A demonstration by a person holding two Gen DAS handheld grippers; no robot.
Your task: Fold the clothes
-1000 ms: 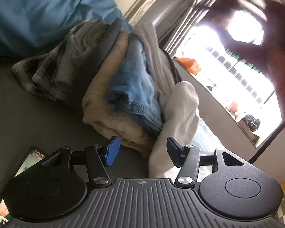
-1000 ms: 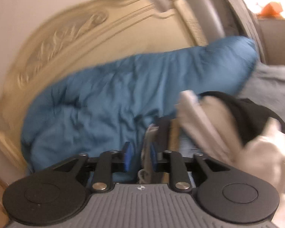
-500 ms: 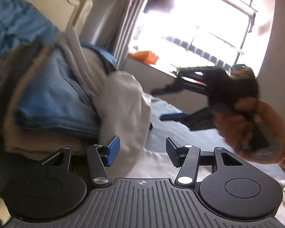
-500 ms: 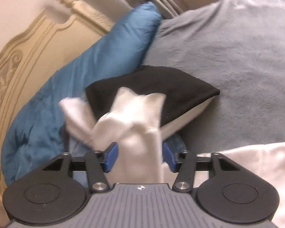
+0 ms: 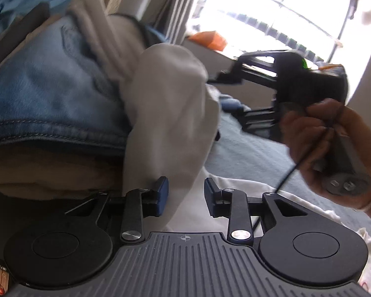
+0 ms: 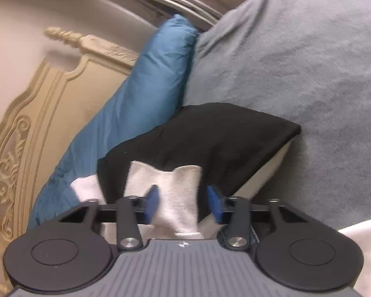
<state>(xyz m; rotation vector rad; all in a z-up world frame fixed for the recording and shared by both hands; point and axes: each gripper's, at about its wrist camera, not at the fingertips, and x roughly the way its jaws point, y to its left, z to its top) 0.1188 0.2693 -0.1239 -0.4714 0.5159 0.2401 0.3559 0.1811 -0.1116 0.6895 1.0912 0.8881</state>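
The right claw (image 6: 183, 204) was spread wide around a pale grey sock-like cloth (image 6: 180, 195), not clamped, against the folded black garment (image 6: 210, 138). The left claw (image 5: 185, 195) was held open, empty, beside the folded blue denim (image 5: 49, 94); only its view showed the hand (image 5: 334, 148).

A stack of folded clothes (image 5: 49, 94), black garment (image 6: 210, 136) on top, with a white cloth (image 6: 175, 198) draped over its side.

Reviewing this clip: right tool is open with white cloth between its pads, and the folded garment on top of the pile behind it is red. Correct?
Not quite. In the right wrist view the folded garment is black, not red. The rest holds: the right tool is open with white cloth between its pads.
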